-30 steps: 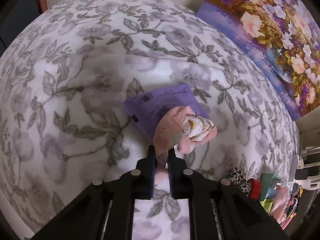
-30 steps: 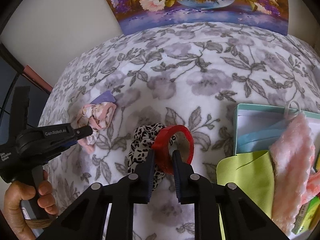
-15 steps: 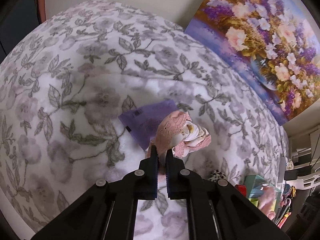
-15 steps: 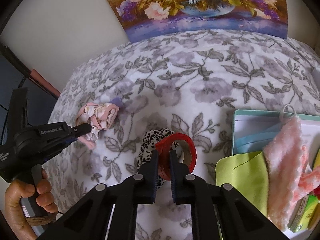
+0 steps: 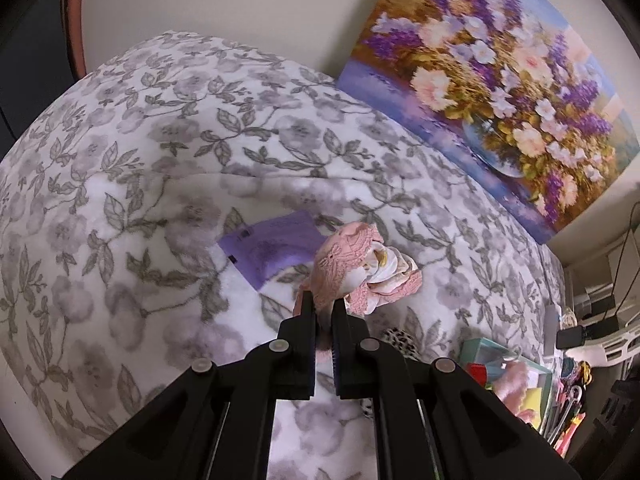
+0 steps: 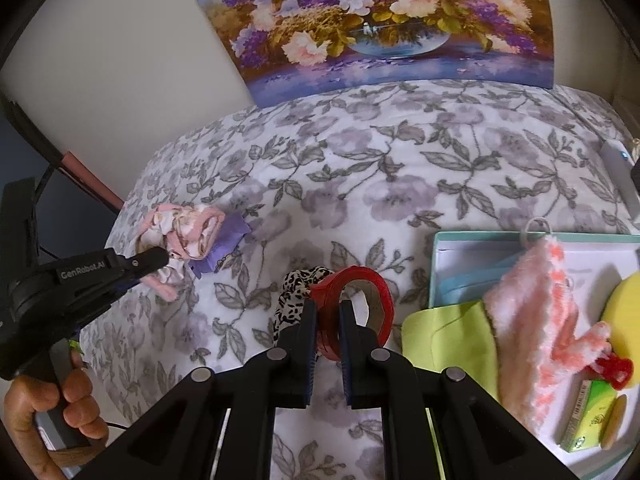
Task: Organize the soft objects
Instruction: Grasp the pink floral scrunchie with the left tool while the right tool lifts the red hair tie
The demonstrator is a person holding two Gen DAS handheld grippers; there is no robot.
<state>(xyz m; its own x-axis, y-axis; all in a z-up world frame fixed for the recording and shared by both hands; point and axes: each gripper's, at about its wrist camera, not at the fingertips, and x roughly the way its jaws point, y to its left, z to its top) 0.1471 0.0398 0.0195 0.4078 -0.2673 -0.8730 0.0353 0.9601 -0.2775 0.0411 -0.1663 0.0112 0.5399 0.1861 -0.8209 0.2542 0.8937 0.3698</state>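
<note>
A bundle of pink lace and white cloth [image 5: 360,272] hangs above the flowered bedspread [image 5: 160,160], and my left gripper [image 5: 322,300] is shut on its lower edge. The right wrist view shows that left gripper [image 6: 162,256] from the side with the pink bundle [image 6: 188,228] at its tip. My right gripper [image 6: 328,304] is shut on the near rim of a red roll of tape [image 6: 352,274], lifted a little off the bed. A leopard-print scrunchie [image 6: 296,292] lies just behind and left of the roll.
A purple packet [image 5: 272,252] lies flat on the bed under the bundle. At the right stands a teal box [image 6: 480,236] with a fluffy pink cloth [image 6: 532,300], a green cloth [image 6: 444,340] and a yellow sponge [image 6: 624,300]. A flower painting [image 6: 384,20] leans on the wall behind.
Both grippers have risen. The pink bundle came up off the purple packet. The right jaws closed tighter on the red roll and lifted it away from the scrunchie.
</note>
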